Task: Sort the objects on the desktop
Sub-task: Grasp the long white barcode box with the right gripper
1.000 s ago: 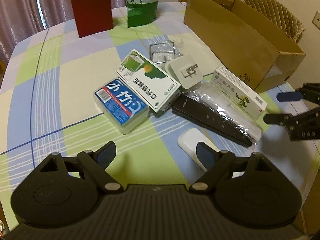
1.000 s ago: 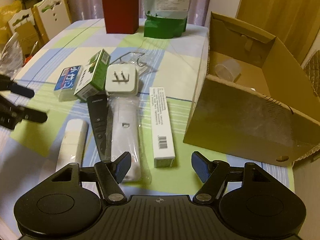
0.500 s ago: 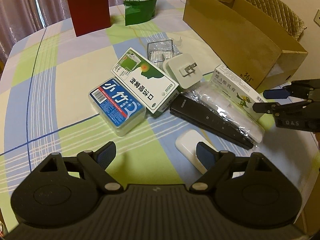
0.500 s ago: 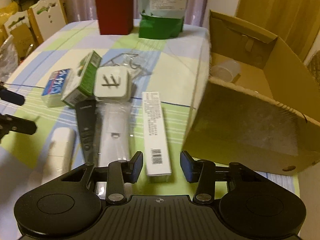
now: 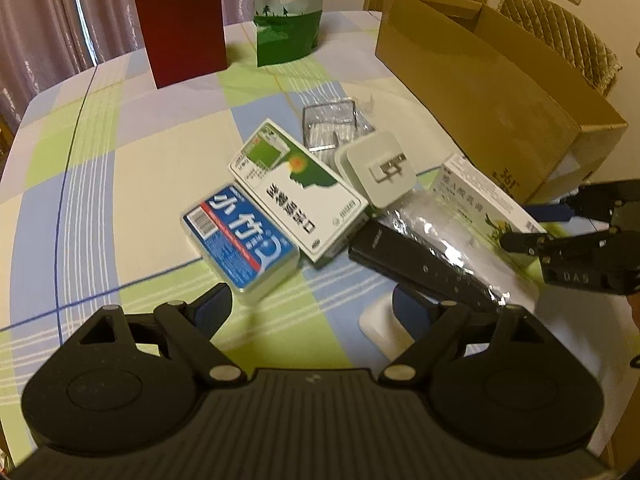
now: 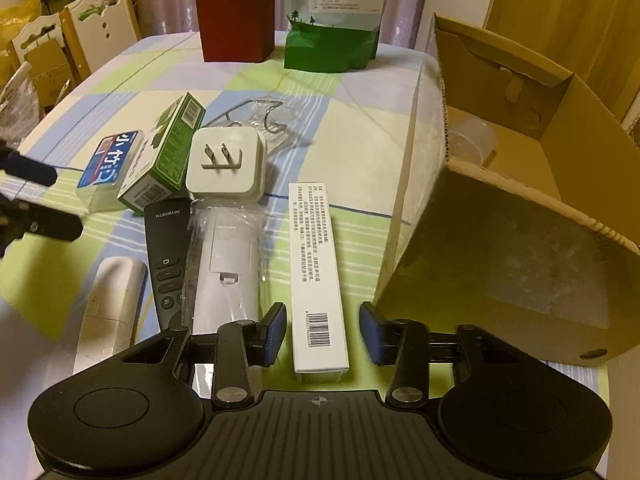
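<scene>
Checked cloth in pale green, blue and cream covers the table (image 5: 120, 152), with curtains behind it and white chairs off to one side in the right wrist view. At the far edge stand a dark red box (image 6: 236, 20) and a green pouch (image 6: 334, 20); an open cardboard box (image 6: 520, 208) sits on the right, with a translucent plastic cup (image 6: 472, 140) lying inside it. The loose things are clustered mid-table: a blue-labelled case (image 5: 240, 240) just beside a green and white carton (image 5: 296, 188), which leans against a white plug adapter (image 6: 226, 164) lying with its prongs up. Behind those sits a clear plastic holder (image 5: 330, 128). Nearer the cameras lie a black remote (image 6: 166, 256), a white remote wrapped in clear plastic (image 6: 228, 264) touching it, and a white oblong device (image 6: 112, 304) on the outer side. A long white carton (image 6: 316, 276) with a barcode lies apart from that group, between the wrapped remote and the cardboard box. The right gripper (image 6: 323, 334) is low over the near end of this long white carton, its blue-padded fingers (image 6: 274, 334) spread on either side of the carton and not touching it. The left gripper (image 5: 310, 304) hovers above the cloth near the blue-labelled case with its fingers spread wide, nothing between them, one finger overlapping the white oblong device in its own view.
</scene>
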